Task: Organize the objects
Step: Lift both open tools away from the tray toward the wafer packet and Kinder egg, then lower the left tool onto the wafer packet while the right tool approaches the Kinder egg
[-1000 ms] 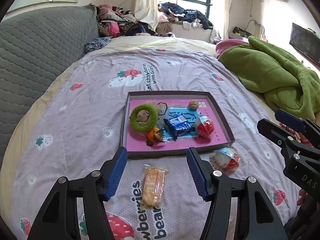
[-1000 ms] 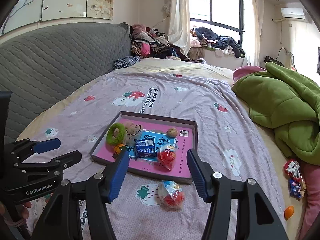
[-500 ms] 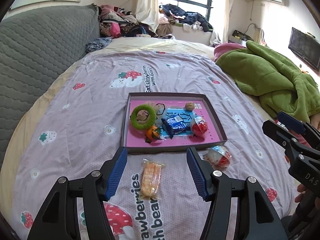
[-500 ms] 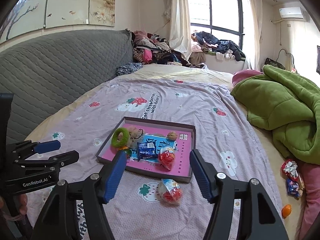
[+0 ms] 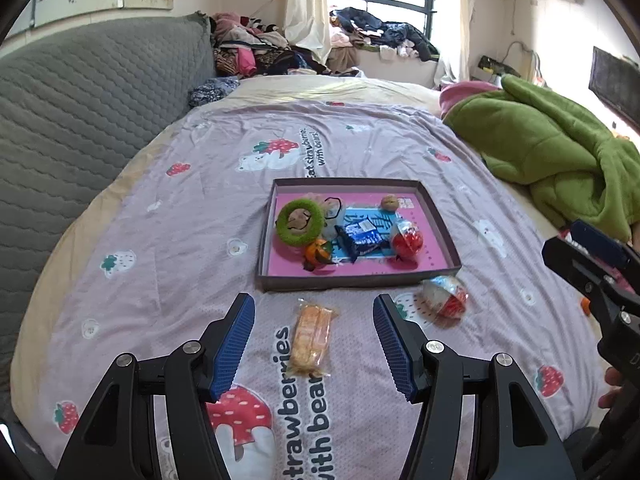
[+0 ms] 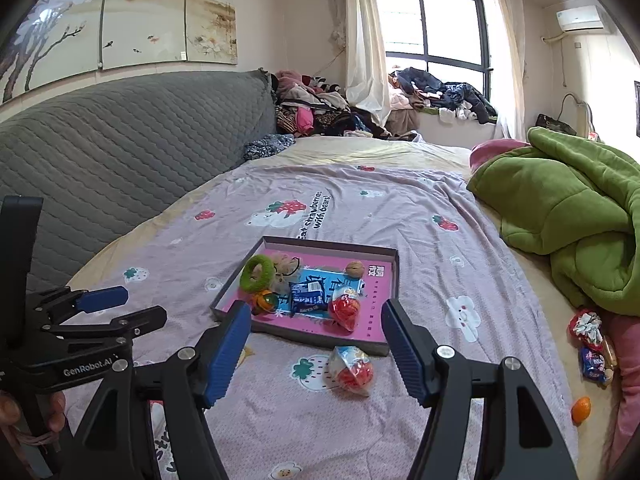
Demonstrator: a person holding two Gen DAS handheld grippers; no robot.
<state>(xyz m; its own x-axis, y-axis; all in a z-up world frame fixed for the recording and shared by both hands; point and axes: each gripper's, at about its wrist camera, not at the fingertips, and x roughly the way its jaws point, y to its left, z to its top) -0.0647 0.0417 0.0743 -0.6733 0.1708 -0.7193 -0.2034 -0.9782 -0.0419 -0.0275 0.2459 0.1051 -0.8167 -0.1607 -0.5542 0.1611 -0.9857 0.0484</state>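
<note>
Snacks and toys sit in a shallow grey cardboard tray with a pink floor (image 5: 358, 282) on the lilac strawberry-print bed sheet (image 5: 160, 248): a fuzzy green ring (image 5: 300, 222), a blue foil packet (image 5: 362, 240), a red-and-white wrapped egg (image 5: 407, 240). Just outside its near wall lie a second wrapped egg (image 6: 352, 370) and an orange biscuit packet (image 5: 311, 334). Left claw (image 5: 314, 344) hangs with jaws apart above the biscuits, empty. Right claw (image 6: 316, 354) has just been widening, nothing between its jaws
</note>
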